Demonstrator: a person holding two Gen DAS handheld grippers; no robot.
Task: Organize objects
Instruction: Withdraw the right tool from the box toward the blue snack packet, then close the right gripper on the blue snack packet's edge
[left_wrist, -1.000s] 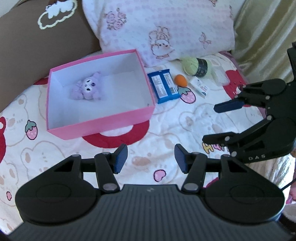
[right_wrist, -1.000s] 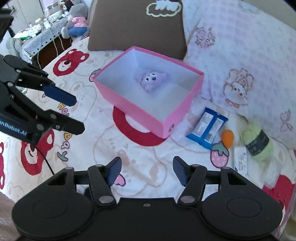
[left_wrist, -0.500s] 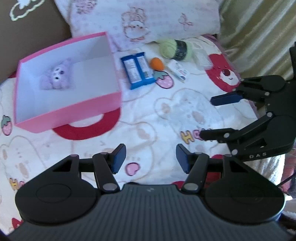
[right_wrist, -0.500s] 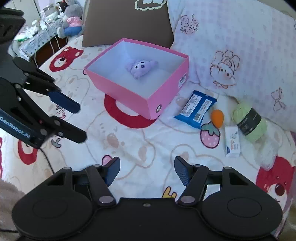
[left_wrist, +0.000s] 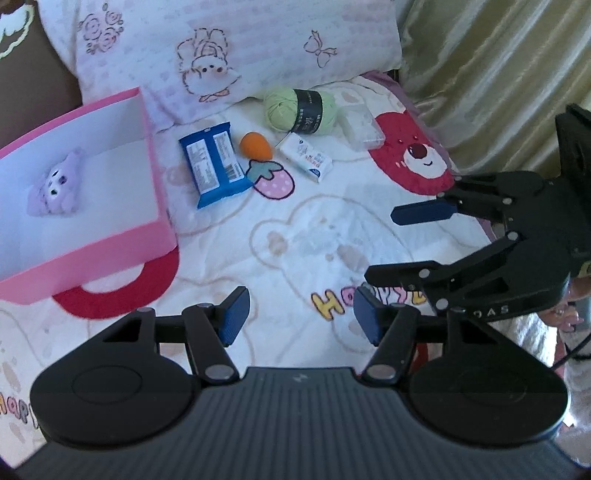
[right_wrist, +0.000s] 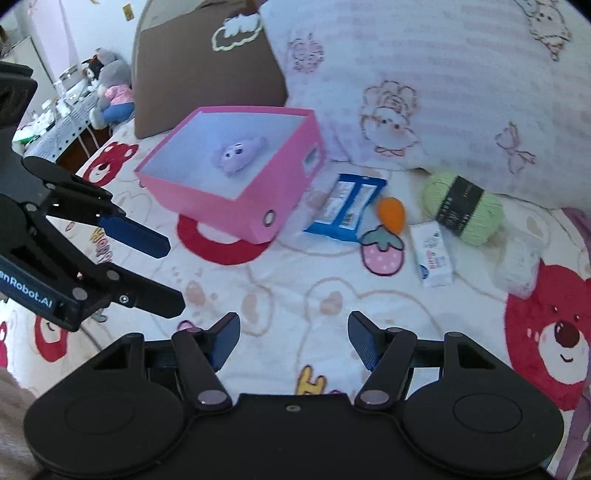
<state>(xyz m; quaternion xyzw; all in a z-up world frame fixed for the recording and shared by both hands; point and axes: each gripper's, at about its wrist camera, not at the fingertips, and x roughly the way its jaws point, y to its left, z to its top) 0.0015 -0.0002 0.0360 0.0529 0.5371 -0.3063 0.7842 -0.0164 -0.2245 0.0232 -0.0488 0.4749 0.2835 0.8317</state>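
A pink box (left_wrist: 110, 236) (right_wrist: 280, 192) sits on the bed with a purple plush toy (left_wrist: 55, 184) (right_wrist: 238, 153) inside. To its right lie a blue packet (left_wrist: 214, 162) (right_wrist: 347, 206), an orange egg-shaped sponge (left_wrist: 255, 146) (right_wrist: 392, 212), a white tissue pack (left_wrist: 306, 157) (right_wrist: 432, 254), a green yarn ball (left_wrist: 299, 109) (right_wrist: 461, 206) and a clear plastic case (left_wrist: 360, 122) (right_wrist: 521, 262). My left gripper (left_wrist: 301, 314) (right_wrist: 173, 271) is open and empty. My right gripper (right_wrist: 293, 339) (left_wrist: 380, 245) is open and empty. Both hover above the bedsheet, short of the objects.
A pink patterned pillow (left_wrist: 229, 48) (right_wrist: 443, 85) and a brown cushion (right_wrist: 199, 70) lie behind the objects. A gold curtain (left_wrist: 498, 74) hangs at the right. A side table with plush toys (right_wrist: 107, 96) stands far left. The sheet (left_wrist: 314, 236) has bear prints.
Both grippers have swung right and moved forward: the box has slid left in the left wrist view, and the loose objects are nearer and more central. Both stay open.
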